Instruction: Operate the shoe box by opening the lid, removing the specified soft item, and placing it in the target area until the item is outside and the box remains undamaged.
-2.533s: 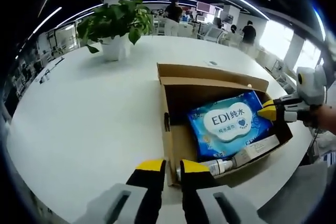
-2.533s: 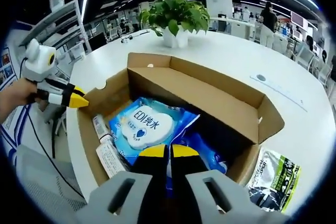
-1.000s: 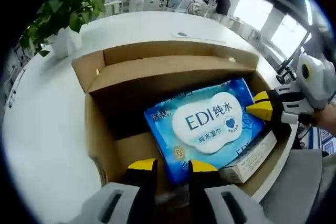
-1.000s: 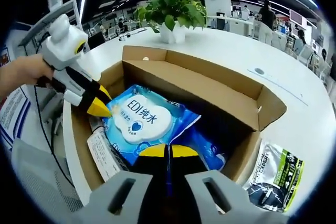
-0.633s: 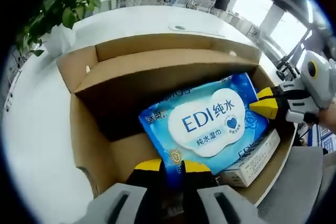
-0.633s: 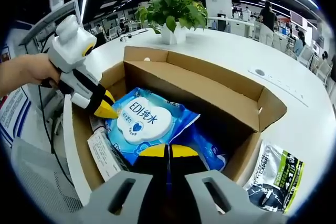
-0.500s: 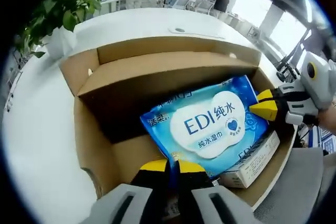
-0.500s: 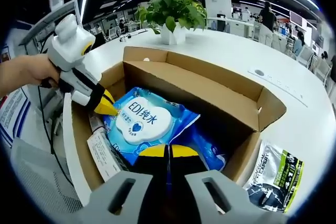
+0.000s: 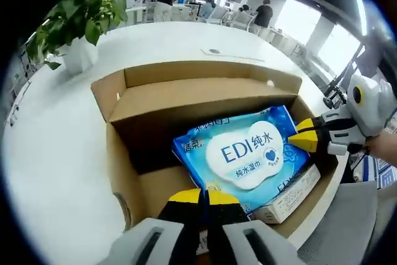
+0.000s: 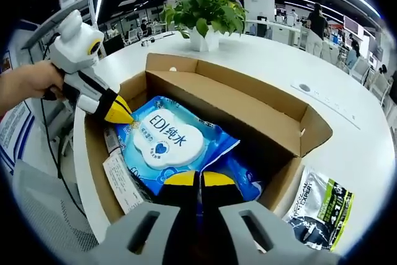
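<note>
**Shoe box open, wipes pack gripped at both ends**

Shoe box of brown corrugated cardboard [image 9: 133, 172] sits on the round white table [image 9: 56, 153] with its lid flap folded back and upright along the far side. From the left gripper view I see the potted green plant in a white pot [image 9: 77, 26] at the far left of the table, well apart from the box. Inside the box lies the soft blue plastic pack of wet wipes with a white cloud label [image 9: 245, 153], tilted, its near corner lifted. My left gripper [image 9: 203, 195], yellow-tipped, has its jaws pressed together on the near edge of that pack. A white carton with printed text [image 9: 291, 190] lies just beside the pack, against the box's near right wall. At the right, my right gripper [image 9: 302, 139] enters, its yellow tips at the pack's far edge.

In the right gripper view, the left gripper [image 10: 118, 112] comes in from the left, held by a hand [image 10: 28, 85], tips touching the pack [image 10: 167, 141]. The right gripper [image 10: 198, 179] is clamped on the pack's blue edge, jaws nearly together. Outside the box [image 10: 248, 113], at the right, a grey, black and green printed pouch [image 10: 319, 209] lies flat on the table.
</note>
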`<state>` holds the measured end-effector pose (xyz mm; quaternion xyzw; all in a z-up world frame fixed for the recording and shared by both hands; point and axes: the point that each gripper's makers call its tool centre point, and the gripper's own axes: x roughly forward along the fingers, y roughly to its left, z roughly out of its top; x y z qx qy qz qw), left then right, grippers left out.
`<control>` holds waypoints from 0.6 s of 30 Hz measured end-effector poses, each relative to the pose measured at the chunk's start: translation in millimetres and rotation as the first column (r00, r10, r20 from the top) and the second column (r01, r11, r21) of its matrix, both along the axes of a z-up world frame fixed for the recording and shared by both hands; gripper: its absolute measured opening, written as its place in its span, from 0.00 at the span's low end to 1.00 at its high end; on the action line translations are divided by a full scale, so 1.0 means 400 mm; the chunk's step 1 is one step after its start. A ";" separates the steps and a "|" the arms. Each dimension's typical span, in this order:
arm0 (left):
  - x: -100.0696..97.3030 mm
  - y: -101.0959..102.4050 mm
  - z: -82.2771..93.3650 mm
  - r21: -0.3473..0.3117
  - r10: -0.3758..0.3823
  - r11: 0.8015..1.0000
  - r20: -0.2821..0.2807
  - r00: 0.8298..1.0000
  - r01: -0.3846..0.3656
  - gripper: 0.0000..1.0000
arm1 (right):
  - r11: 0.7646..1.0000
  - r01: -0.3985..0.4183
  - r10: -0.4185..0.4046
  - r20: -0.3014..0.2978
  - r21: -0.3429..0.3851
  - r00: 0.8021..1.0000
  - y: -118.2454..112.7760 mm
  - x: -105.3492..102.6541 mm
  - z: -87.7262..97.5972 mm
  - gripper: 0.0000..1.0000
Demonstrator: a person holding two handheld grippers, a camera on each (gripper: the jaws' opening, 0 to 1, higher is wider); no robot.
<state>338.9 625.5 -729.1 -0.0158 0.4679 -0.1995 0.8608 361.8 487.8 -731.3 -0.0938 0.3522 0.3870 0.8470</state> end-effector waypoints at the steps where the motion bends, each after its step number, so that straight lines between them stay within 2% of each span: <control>1: -0.001 0.000 0.006 -0.006 0.004 1.000 0.002 1.000 -0.004 0.00 | 1.000 0.006 -0.006 -0.001 0.007 1.000 -0.001 -0.001 0.006 0.00; 5: -0.003 -0.001 0.028 -0.018 0.011 1.000 0.020 1.000 -0.011 0.00 | 0.999 0.030 -0.030 0.003 0.041 1.000 -0.003 0.002 0.030 0.00; 11: -0.002 -0.006 0.071 -0.125 0.083 0.989 0.035 0.996 -0.078 0.00 | 0.993 0.063 -0.063 -0.010 0.100 0.998 -0.014 0.000 0.064 0.00; 18: -0.007 -0.031 0.115 -0.131 0.059 0.990 0.075 0.995 -0.048 0.00 | 0.983 0.095 -0.095 -0.008 0.159 0.995 -0.036 -0.003 0.117 0.00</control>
